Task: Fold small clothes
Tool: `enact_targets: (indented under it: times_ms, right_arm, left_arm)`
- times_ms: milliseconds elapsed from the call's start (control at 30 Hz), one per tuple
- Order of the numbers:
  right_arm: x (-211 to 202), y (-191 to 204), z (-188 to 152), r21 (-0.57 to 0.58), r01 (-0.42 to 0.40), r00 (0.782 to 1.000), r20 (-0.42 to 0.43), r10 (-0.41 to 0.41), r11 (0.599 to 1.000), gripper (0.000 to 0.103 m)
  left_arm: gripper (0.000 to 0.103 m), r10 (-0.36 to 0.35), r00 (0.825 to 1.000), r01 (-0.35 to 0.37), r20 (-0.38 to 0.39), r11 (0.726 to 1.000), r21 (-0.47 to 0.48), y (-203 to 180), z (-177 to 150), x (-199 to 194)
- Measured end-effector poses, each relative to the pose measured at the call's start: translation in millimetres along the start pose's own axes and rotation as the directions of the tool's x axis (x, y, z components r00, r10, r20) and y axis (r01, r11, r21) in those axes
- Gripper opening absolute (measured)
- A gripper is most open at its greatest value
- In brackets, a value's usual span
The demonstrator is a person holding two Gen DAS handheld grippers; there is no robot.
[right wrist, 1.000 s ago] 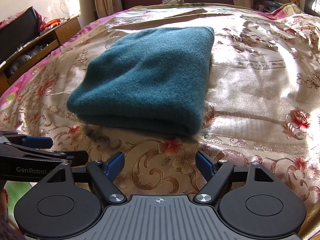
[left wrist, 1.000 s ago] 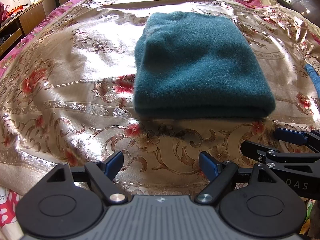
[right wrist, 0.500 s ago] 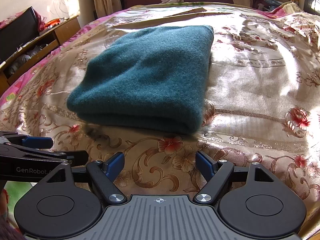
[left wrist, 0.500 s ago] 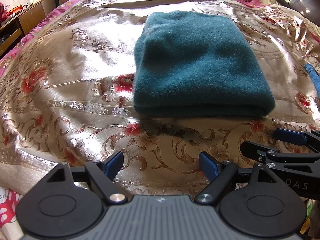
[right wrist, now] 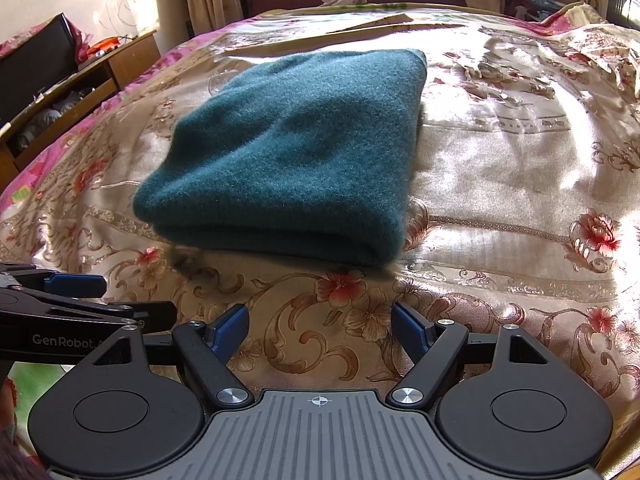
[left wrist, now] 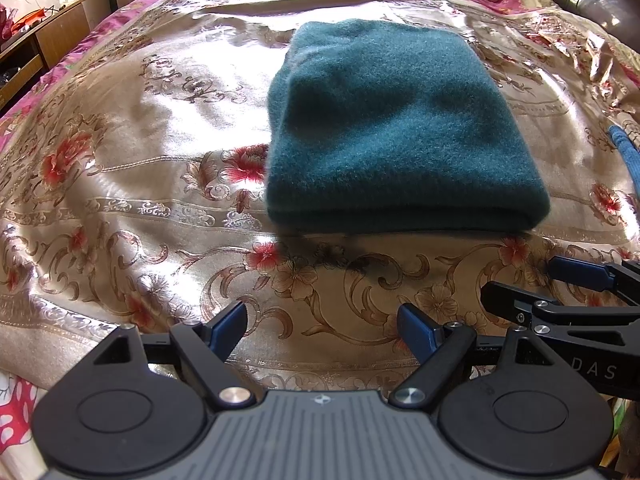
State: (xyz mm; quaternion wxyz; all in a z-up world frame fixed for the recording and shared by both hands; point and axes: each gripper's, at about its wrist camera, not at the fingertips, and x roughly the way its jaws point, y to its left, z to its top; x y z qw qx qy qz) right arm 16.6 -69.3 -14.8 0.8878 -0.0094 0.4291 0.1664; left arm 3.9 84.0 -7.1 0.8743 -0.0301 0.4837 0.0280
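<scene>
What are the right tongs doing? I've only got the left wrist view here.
Observer: The right tongs are open with nothing between them, short of the folded teal garment.
Operator: What's at the far left of the room?
Observer: A dark screen stands on the wooden cabinet.
Operator: Anything inside that cabinet?
Observer: Its open shelf holds greyish bundles; I cannot tell what they are.

Nothing has moved

You kept both grippers where they were, and the folded green cloth (left wrist: 396, 132) lies in the same spot, middle of the frame.
</scene>
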Motion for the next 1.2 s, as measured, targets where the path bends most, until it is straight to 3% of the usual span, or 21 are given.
enact_targets:
  times_ms: [1200]
  right_arm:
    - [0.7, 0.0, -0.8, -0.003, 0.006, 1.000, -0.005, -0.006, 1.000, 0.080]
  left_arm:
    - [0.086, 0.000, 1.000, 0.000, -0.009, 1.000, 0.000, 0.6, -1.6, 2.6]
